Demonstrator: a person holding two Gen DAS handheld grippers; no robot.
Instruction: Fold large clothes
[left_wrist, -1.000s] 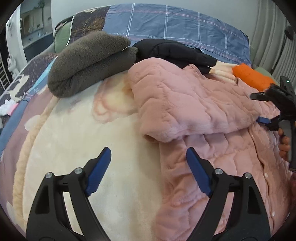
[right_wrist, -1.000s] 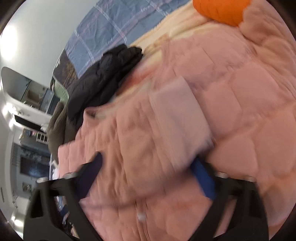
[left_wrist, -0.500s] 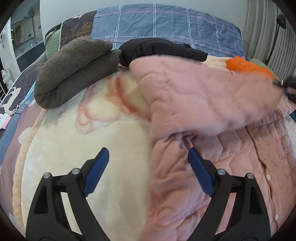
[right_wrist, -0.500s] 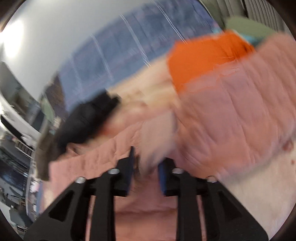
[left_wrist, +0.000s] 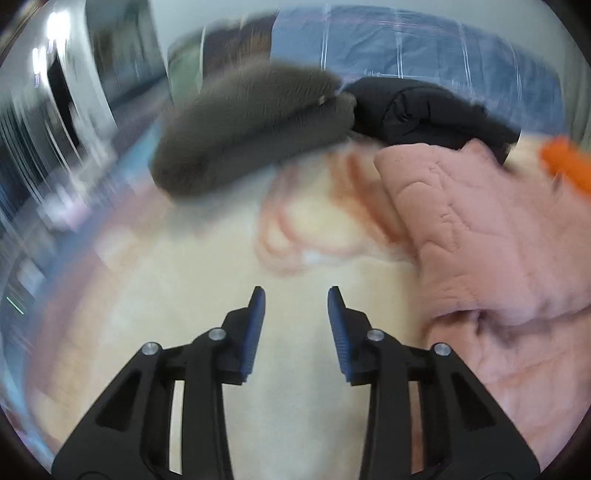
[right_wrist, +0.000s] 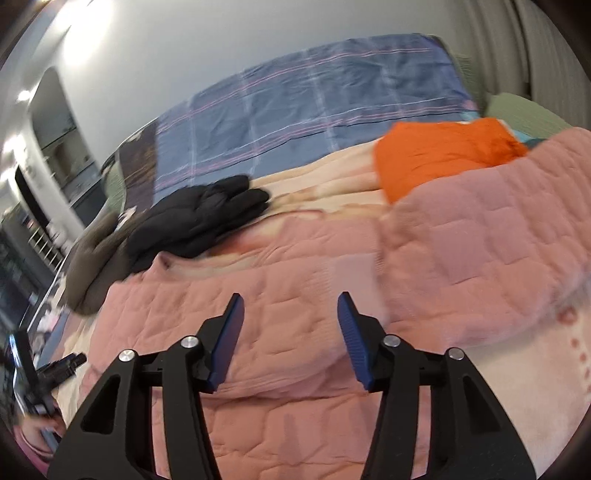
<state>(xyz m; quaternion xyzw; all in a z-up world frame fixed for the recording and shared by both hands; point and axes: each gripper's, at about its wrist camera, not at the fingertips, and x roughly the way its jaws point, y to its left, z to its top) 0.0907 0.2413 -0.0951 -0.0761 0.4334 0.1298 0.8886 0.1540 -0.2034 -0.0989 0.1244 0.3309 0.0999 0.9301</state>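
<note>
A pink quilted garment (right_wrist: 314, 295) lies spread on the bed, with one part folded over itself on the right side (right_wrist: 498, 240). It also shows at the right in the left wrist view (left_wrist: 480, 229). My right gripper (right_wrist: 291, 306) is open and empty, just above the middle of the garment. My left gripper (left_wrist: 295, 299) is open and empty over the cream blanket (left_wrist: 229, 295), left of the garment's edge. The left wrist view is blurred.
A grey-brown fleece bundle (left_wrist: 251, 122) and a black padded garment (left_wrist: 424, 110) lie at the head of the bed. An orange garment (right_wrist: 443, 155) lies at the far right. A blue checked cover (right_wrist: 314, 99) lies behind them. The left gripper's body (right_wrist: 40, 373) shows at the lower left.
My right gripper let go of the pink fold and opened; the fold now lies flat on the garment. My left gripper swung left, off the garment, and its jaws narrowed.
</note>
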